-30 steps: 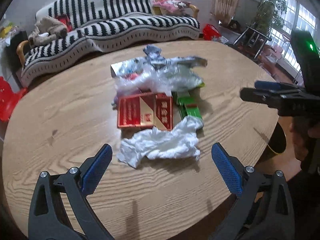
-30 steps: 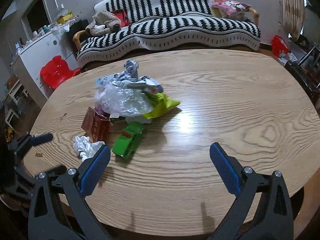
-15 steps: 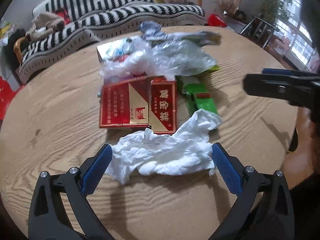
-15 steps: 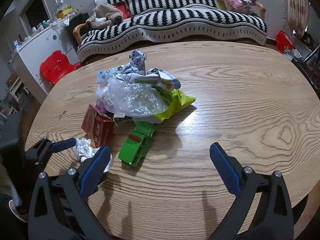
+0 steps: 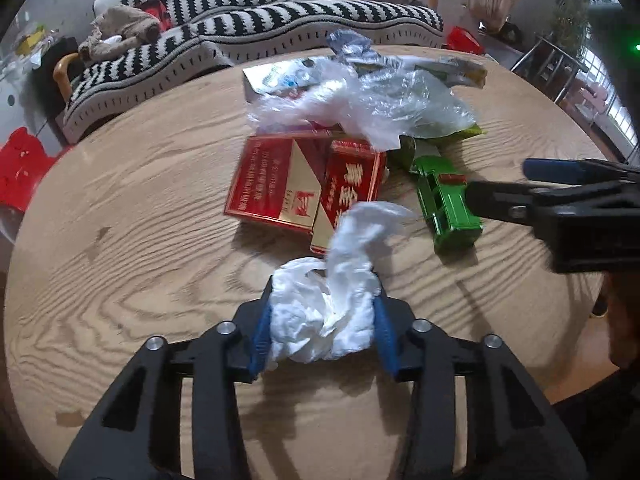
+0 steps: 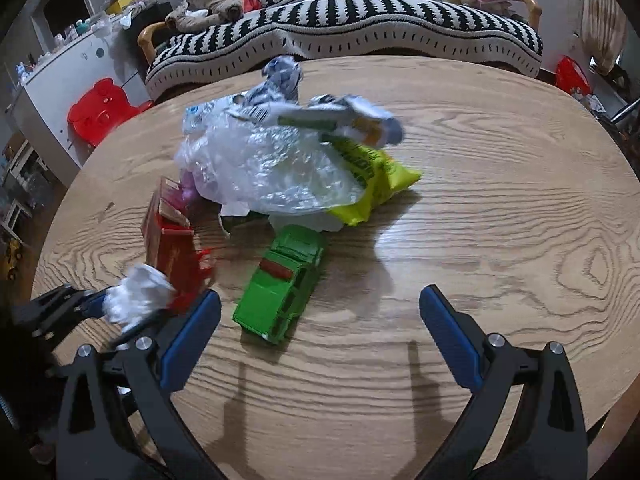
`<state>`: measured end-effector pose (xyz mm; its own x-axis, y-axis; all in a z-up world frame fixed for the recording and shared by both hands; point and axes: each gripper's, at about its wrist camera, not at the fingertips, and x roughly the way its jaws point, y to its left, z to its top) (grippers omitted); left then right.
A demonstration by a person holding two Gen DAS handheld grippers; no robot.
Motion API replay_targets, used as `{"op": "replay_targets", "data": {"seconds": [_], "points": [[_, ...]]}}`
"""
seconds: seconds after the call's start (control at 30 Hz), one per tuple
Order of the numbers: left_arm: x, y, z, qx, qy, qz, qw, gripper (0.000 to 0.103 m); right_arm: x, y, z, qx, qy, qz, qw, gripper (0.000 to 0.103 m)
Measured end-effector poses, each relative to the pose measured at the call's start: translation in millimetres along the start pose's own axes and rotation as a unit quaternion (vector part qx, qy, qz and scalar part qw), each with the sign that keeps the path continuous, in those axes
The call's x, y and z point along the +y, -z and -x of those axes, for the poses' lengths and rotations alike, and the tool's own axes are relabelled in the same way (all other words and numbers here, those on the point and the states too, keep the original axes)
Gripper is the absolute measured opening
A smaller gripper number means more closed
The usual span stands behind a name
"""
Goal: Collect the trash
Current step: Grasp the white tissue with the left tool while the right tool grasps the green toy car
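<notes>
**Wooden table, trash collection barely begun**

Wooden table [image 6: 480, 208]: nearly all litter remained on it. Clear plastic wrap [image 6: 272, 172] heaped over a yellow-green snack bag [image 6: 376, 176]; red cartons [image 5: 304, 188] beside; green toy car [image 6: 284, 284] nearby, uncollected. White crumpled tissue [image 5: 332, 304]: first item taken, clamped in the left gripper [image 5: 324, 328], whose jaws had just been closing on it, low over the table's near edge. Right gripper [image 6: 320, 344]: spread wide, empty, hovering by the car. No bin visible.

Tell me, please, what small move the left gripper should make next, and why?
Probably lift it straight up. The left gripper has just been closing, and its blue pads now press both sides of the crumpled white tissue, whose loose tail drapes toward the red cigarette carton on the round wooden table.
</notes>
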<state>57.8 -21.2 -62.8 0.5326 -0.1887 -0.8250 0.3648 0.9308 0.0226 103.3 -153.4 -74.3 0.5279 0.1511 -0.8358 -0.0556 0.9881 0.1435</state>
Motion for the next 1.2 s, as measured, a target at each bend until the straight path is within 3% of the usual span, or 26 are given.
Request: {"op": "replay_targets", "data": {"seconds": [0.1, 0.2, 0.3, 0.37, 0.43, 0.53, 0.9, 1.07, 1.2], "points": [[7, 5, 10, 0.011, 0.014, 0.007, 0.9998, 0.039, 9, 1, -12, 0.009, 0.006, 0.008, 1.0, 0.096], [16, 6, 17, 0.016, 0.024, 0.018, 0.9994, 0.038, 19, 1, -25, 0.017, 0.017, 0.02, 1.0, 0.088], [24, 5, 24, 0.014, 0.04, 0.029, 0.9987, 0.037, 27, 1, -31, 0.013, 0.043, 0.041, 0.998, 0.069], [27, 5, 29, 0.011, 0.043, 0.032, 0.9985, 0.037, 30, 0, -29, 0.008, 0.045, 0.049, 0.998, 0.041], [31, 4, 37, 0.004, 0.046, 0.035, 0.9983, 0.037, 30, 0, -26, 0.009, 0.044, 0.048, 0.998, 0.035], [37, 0, 49, -0.008, 0.066, 0.04, 0.997, 0.037, 30, 2, -17, 0.006, 0.037, 0.051, 0.998, 0.034], [47, -13, 72, -0.047, 0.066, 0.061, 0.9949, 0.036, 25, 12, 19, -0.014, 0.009, 0.055, 0.998, 0.034], [56, -18, 83, -0.066, 0.088, 0.084, 0.9904, 0.036, 21, 15, 29, -0.021, 0.0, 0.049, 0.999, 0.034], [52, -21, 81, -0.069, 0.07, 0.079, 0.9919, 0.037, 18, 16, 31, -0.02, 0.006, 0.053, 0.998, 0.034]]}}
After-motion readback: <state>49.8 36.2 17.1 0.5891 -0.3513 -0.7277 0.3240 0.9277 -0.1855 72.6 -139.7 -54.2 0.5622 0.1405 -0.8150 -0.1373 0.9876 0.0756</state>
